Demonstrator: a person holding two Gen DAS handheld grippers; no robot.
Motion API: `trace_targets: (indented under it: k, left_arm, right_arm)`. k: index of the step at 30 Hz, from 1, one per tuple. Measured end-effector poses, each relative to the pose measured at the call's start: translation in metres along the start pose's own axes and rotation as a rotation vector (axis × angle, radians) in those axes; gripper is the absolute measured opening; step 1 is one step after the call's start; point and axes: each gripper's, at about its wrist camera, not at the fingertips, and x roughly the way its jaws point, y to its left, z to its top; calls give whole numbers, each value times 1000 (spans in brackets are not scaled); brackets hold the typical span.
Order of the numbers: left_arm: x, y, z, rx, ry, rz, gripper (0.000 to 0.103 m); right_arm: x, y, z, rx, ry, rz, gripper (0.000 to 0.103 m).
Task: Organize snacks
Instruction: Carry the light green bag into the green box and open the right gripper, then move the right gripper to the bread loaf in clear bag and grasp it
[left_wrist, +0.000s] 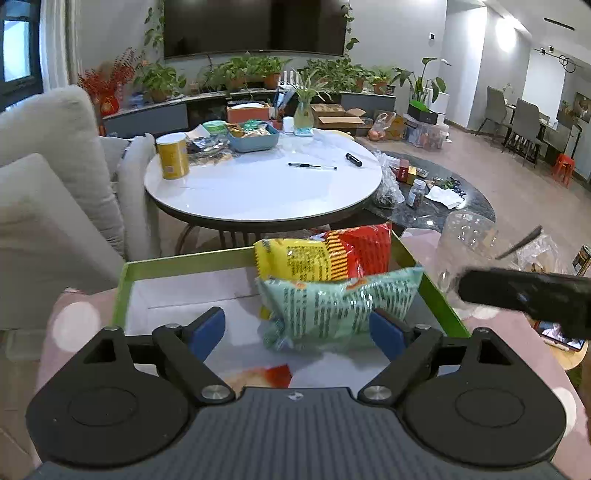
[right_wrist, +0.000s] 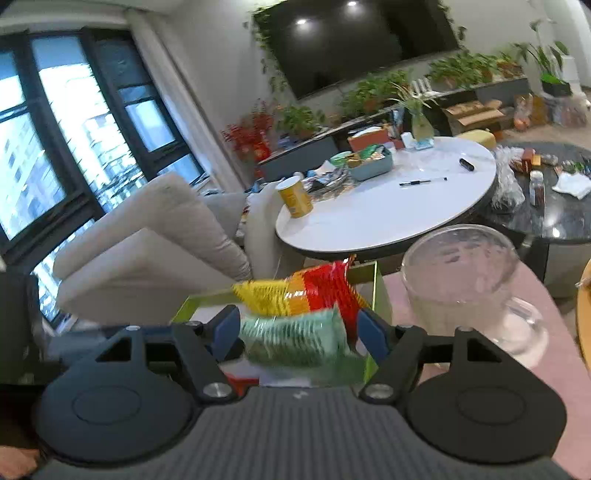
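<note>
A green-rimmed tray (left_wrist: 184, 260) with a white floor sits on a pink surface. A yellow and red snack bag (left_wrist: 325, 254) leans against its far rim, and a mint green snack bag (left_wrist: 340, 306) lies in front of it. My left gripper (left_wrist: 297, 328) is open just above the tray, its right pad beside the green bag, holding nothing. In the right wrist view my right gripper (right_wrist: 299, 332) is open, with the green bag (right_wrist: 295, 339) between its blue pads (right_wrist: 371, 334) and the yellow and red bag (right_wrist: 306, 291) behind. A red and orange packet (left_wrist: 275, 373) shows under the left gripper.
A clear glass mug (right_wrist: 465, 288) stands right of the tray. Beyond it is a white round table (left_wrist: 258, 192) with a yellow can (left_wrist: 173, 155), a blue basket of snacks (left_wrist: 253, 137) and a pen (left_wrist: 312, 166). A beige sofa (left_wrist: 55, 184) is at the left, a dark table (left_wrist: 443, 199) at the right.
</note>
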Motion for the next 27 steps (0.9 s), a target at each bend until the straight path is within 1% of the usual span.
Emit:
trace_targets:
  k: [5, 9, 14, 18, 22, 24, 27]
  left_arm:
    - [-33, 1, -20, -11, -9, 11, 88]
    - [-56, -6, -41, -19, 3, 2, 91]
    - [-81, -17, -69, -16, 26, -9, 91]
    - [-103, -25, -89, -27, 23, -33, 92]
    - [-117, -34, -103, -43, 18, -51, 92]
    - [-122, -42, -110, -42, 22, -80, 93]
    - [-126, -57, -118, -11, 29, -124, 93]
  right_arm:
    - [-28, 0, -29, -49, 84, 6, 65]
    - [-43, 6, -58, -87, 158, -27, 65]
    - [-53, 9, -87, -76, 243, -40, 65]
    - [-59, 10, -104, -67, 273, -75, 65]
    - [-63, 8, -115, -39, 300, -84, 65]
    - [-67, 9, -121, -40, 311, -91, 65]
    - [-71, 11, -128, -57, 326, -102, 65]
